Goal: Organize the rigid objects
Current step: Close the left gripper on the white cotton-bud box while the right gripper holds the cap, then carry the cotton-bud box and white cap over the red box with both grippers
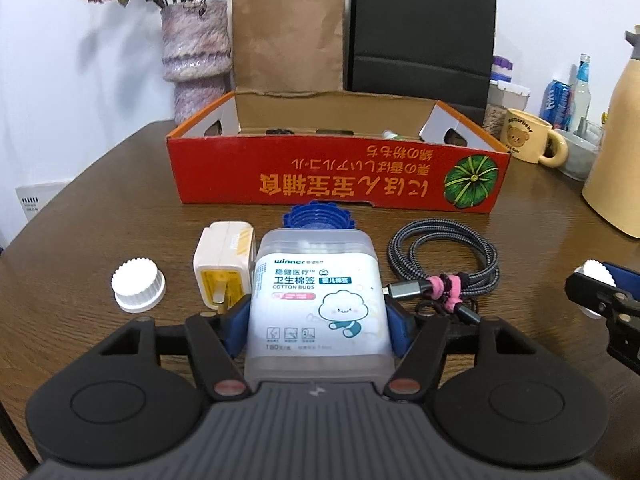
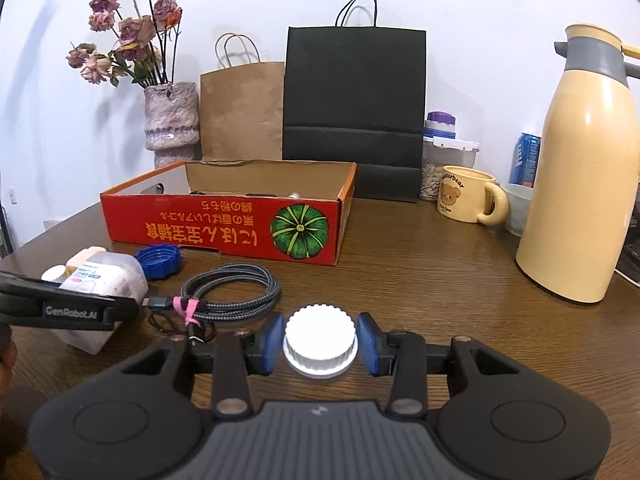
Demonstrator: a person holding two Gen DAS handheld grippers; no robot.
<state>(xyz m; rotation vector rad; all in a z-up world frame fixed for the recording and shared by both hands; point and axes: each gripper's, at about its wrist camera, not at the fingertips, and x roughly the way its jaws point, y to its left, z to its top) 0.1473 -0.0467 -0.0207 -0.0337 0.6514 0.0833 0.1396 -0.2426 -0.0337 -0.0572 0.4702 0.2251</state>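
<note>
Looking through the left wrist camera, I see my left gripper (image 1: pixel 318 320) with its blue fingers (image 1: pixel 236 326) set against both sides of the cotton buds box (image 1: pixel 318 292), which stands on the counter (image 1: pixel 100 220) beside a white charger (image 1: pixel 224 264).

On the right wrist camera, my right gripper (image 2: pixel 320 342) has its fingers (image 2: pixel 272 342) clamped on a white ribbed cap (image 2: pixel 320 338) resting on the counter, short of the red cardboard box (image 2: pixel 224 224).

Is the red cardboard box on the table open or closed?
Open. The red cardboard box has no lid or flaps over its top, and its brown inner walls show plainly above the front wall in both views.
</note>
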